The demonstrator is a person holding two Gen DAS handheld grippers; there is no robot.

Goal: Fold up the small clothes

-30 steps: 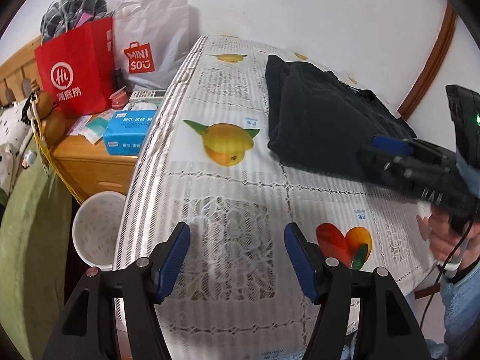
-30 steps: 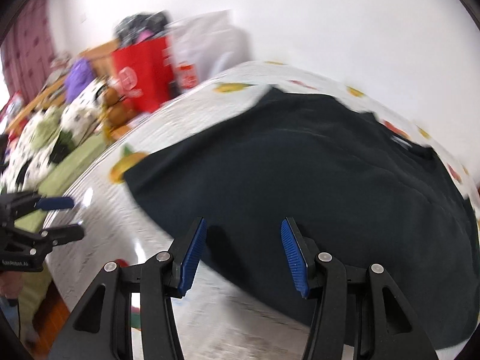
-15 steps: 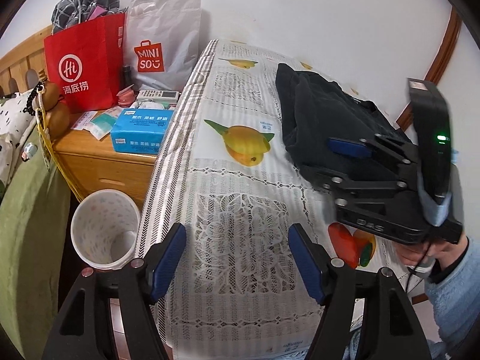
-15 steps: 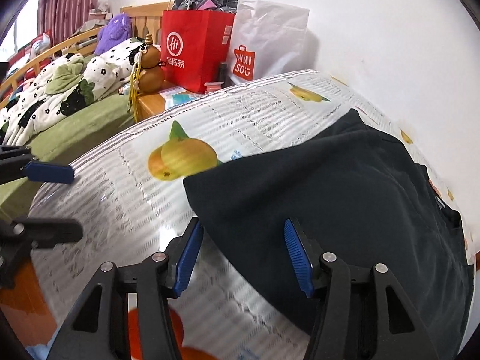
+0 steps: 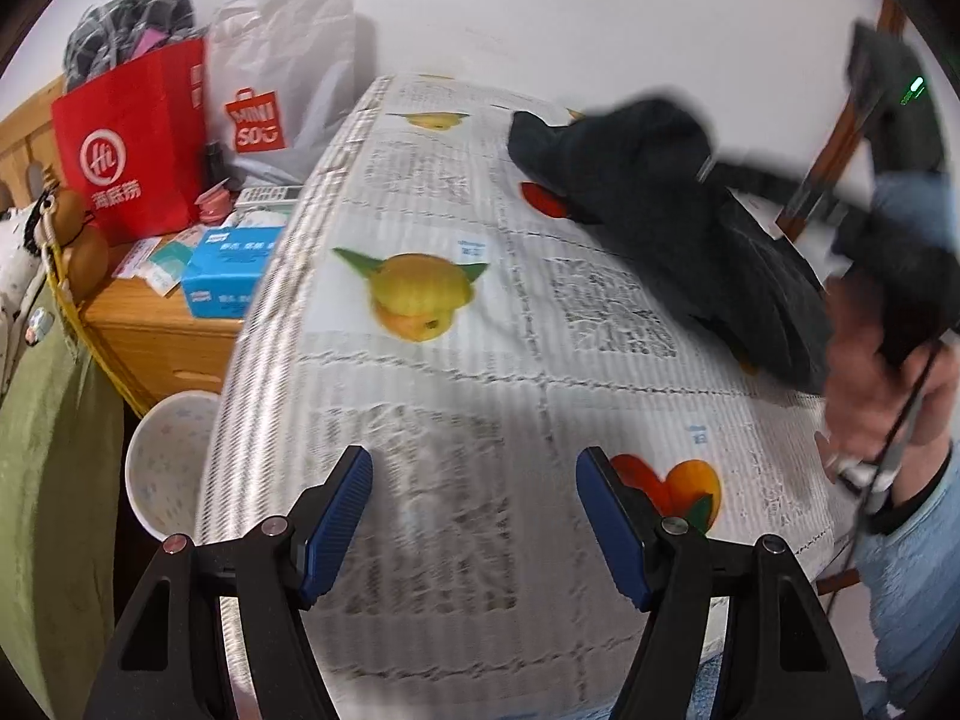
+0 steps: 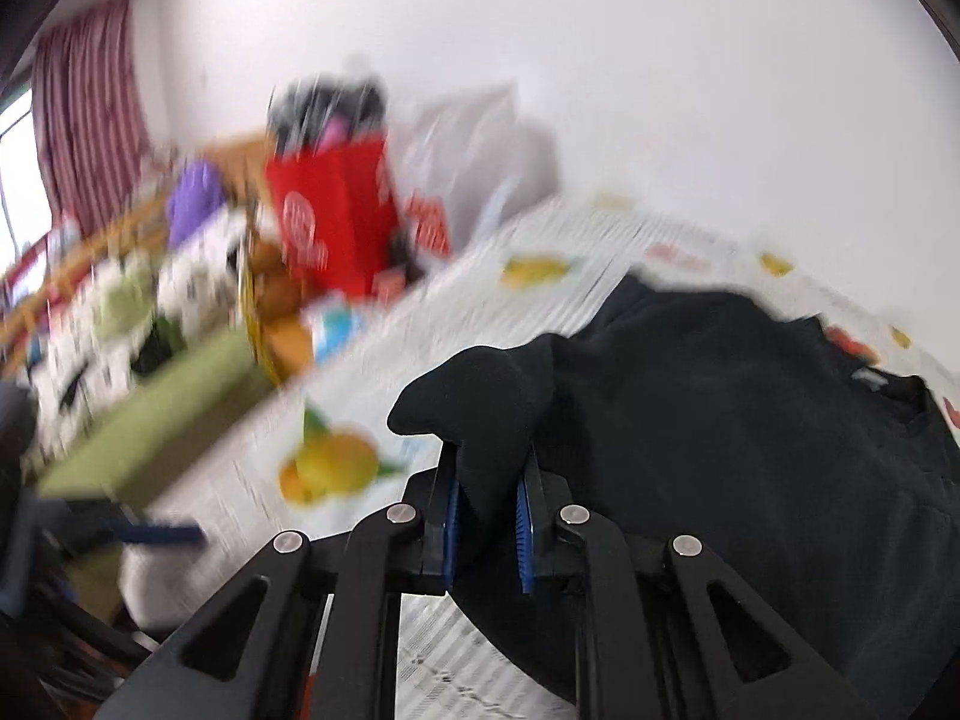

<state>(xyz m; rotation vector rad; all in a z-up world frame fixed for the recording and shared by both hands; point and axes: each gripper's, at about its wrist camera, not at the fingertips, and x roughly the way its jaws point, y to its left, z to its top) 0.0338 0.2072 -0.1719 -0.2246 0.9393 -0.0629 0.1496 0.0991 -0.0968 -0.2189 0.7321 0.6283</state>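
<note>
A black garment [image 5: 678, 210] lies on the fruit-print tablecloth [image 5: 456, 372] at the far right of the table. My right gripper [image 6: 487, 501] is shut on a corner of the black garment [image 6: 720, 420] and lifts that corner off the cloth; the pinched fold [image 6: 480, 402] sticks up between the blue pads. In the left wrist view the right gripper is a blur at the right, over the garment. My left gripper [image 5: 474, 516] is open and empty, low over the near part of the table.
A wooden bedside cabinet [image 5: 162, 330] left of the table carries a red bag [image 5: 132, 138], a white bag [image 5: 282, 84] and a blue tissue box [image 5: 228, 276]. A white bin [image 5: 168, 468] stands on the floor by the table edge. A bed [image 6: 138, 324] lies further left.
My right gripper has closed on the garment's near corner and lifted it up and back. The garment has bunched toward the far right. My left gripper stays open and has moved little.
</note>
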